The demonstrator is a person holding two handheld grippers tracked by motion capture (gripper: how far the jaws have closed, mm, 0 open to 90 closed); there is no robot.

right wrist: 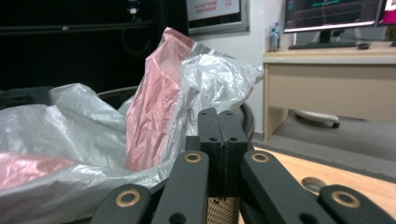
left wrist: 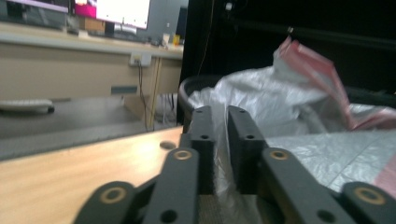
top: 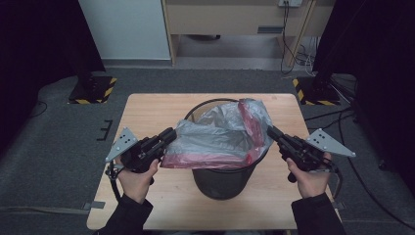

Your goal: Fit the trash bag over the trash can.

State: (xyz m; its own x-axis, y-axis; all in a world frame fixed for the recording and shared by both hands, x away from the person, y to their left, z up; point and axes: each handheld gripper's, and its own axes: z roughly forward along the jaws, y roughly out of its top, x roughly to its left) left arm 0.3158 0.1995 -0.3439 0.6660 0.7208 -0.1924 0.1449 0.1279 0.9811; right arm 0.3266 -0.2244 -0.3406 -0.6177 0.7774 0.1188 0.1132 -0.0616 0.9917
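Nearest us, our left gripper (top: 172, 133) pinches a fold of the plastic bag (top: 220, 134) between its jaws, which stand slightly apart around the film in the left gripper view. Our right gripper (top: 270, 131) clamps the bag's opposite edge, jaws pressed flat together. We see the bag as thin, translucent grey with pink-red bands, crumpled and stretched between both grippers, draped over the mouth of a black mesh bin (top: 222, 178). That bin stands mid-tabletop (top: 147, 110), slightly toward the near edge.
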